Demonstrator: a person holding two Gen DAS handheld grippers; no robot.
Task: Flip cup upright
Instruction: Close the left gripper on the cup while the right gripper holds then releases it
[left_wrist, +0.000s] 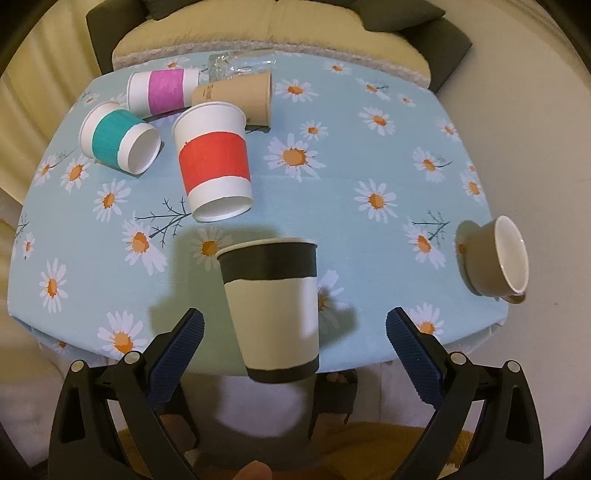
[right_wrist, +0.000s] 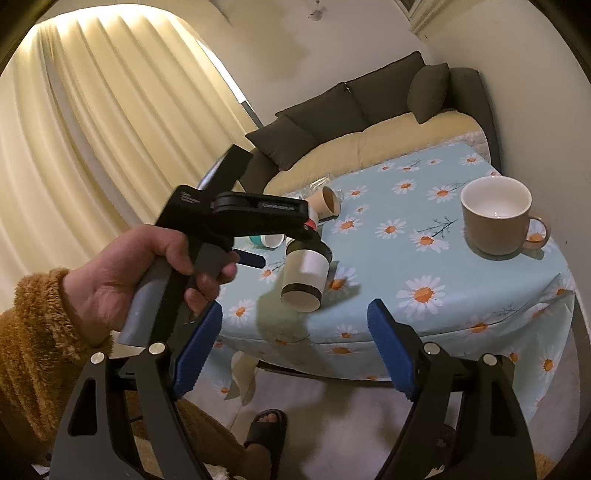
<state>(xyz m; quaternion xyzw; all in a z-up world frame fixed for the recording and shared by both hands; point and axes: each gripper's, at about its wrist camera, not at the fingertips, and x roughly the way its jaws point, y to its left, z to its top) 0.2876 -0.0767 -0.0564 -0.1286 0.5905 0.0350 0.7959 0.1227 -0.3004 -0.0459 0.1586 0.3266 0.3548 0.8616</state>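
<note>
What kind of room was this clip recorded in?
Most likely a home living room. A dark sofa with cushions stands behind the table, pleated curtains cover the window, and the daisy-print tablecloth carries paper cups and a ceramic mug.

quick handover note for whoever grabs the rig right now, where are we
Left gripper: open, fingers either side of the black-banded paper cup, not touching it.
Right gripper: open, empty, off the table's near edge.
Cup: at the near edge, tilted, base towards the person; not upright.
Done: nothing visible on this cup.
Left: close on it, turn it rim up, set it down.
</note>
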